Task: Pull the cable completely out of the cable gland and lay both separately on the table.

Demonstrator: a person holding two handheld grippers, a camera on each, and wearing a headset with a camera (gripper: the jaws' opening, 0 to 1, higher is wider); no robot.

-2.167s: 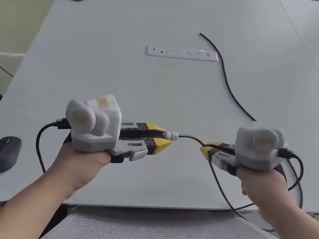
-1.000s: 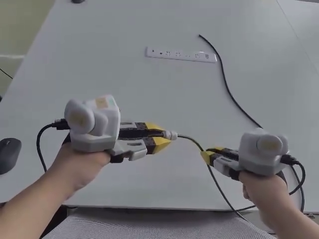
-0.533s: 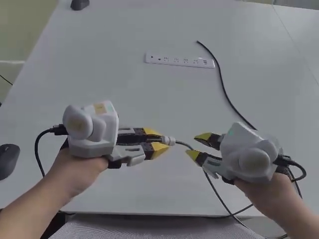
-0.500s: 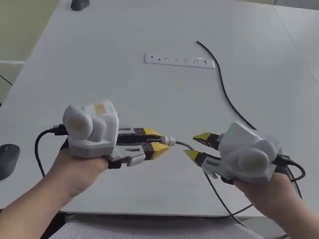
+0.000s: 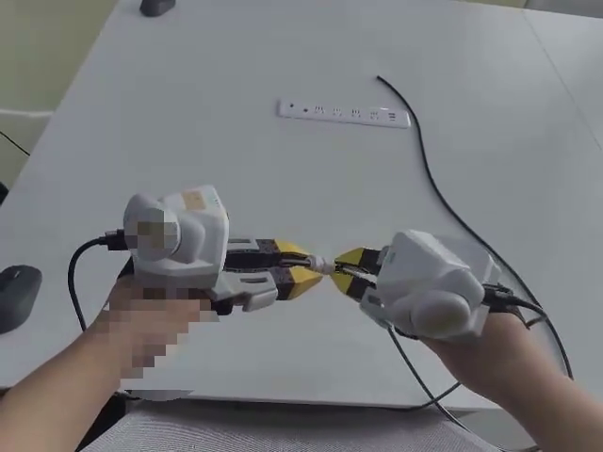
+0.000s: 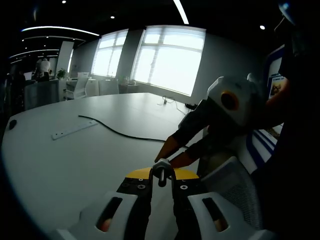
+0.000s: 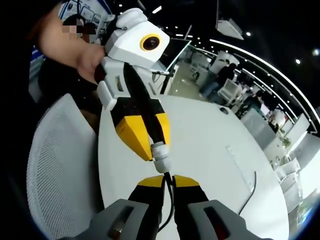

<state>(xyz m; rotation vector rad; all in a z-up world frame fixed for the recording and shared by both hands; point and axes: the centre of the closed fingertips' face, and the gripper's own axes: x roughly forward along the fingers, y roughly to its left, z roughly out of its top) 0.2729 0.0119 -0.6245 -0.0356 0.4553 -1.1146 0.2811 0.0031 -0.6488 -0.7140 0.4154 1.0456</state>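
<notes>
The small grey-white cable gland (image 5: pixel 325 265) hangs in the air above the table's front edge, with my left gripper (image 5: pixel 316 266) shut on it. It shows between that gripper's yellow tips (image 6: pixel 161 167). A thin black cable (image 5: pixel 407 356) leaves the gland (image 7: pixel 161 155) and drops toward the table edge. My right gripper (image 5: pixel 344 268) faces the left one tip to tip. Its jaws stand together on the cable (image 7: pixel 171 200) just behind the gland. In the right gripper view my right gripper (image 7: pixel 168 181) sits directly below the left gripper (image 7: pixel 152 145).
A white power strip (image 5: pixel 344 113) lies at mid table, and a black cord (image 5: pixel 429 169) curves from near it toward the right hand. A dark mouse (image 5: pixel 17 292) sits at the left edge. A mesh chair seat (image 5: pixel 283 433) lies below the white table (image 5: pixel 236 169).
My right gripper let go of the cable farther out, opened, moved left along it to the gland, and its jaws came together there. The left gripper kept hold of the gland.
</notes>
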